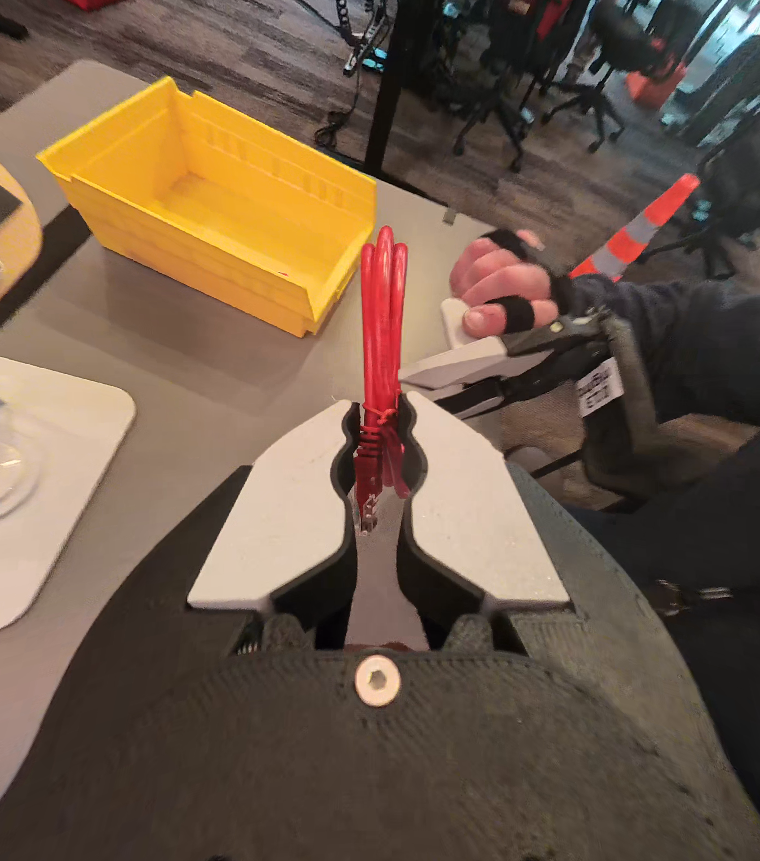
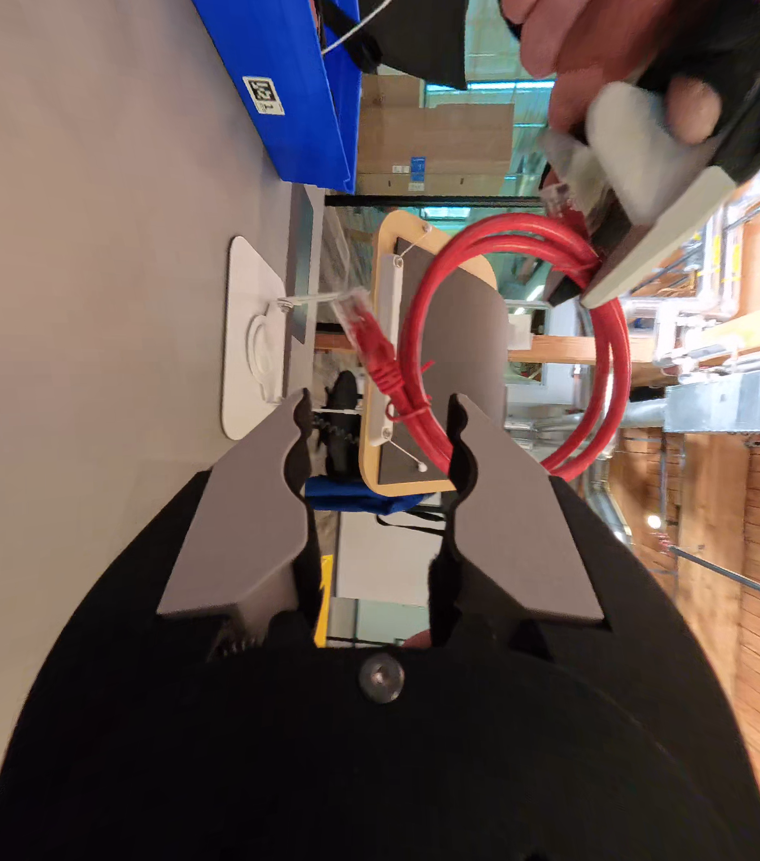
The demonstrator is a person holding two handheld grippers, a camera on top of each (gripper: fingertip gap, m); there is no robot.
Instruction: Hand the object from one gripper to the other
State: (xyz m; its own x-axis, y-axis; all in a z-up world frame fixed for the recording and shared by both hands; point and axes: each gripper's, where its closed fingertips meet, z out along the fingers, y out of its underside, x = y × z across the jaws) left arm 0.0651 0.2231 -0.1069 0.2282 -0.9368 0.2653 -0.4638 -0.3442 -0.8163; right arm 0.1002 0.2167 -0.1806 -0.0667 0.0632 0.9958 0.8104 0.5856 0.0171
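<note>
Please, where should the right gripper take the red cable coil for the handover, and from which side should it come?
Probably the tied section of the red cable coil, where a thin tie binds the strands into one firm bundle. The left gripper is shut on the coil elsewhere, leaving that part free. The right gripper is open and already faces it, so come straight ahead with one finger on each side of the bundle.

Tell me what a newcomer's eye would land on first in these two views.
First, the red coiled cable, standing up from the shut fingers of the left gripper at the centre of the left wrist view. Next, the bright yellow bin, empty, on the grey table behind it. In the right wrist view the right gripper is open, its fingers reaching around the cable's tied end.
</note>
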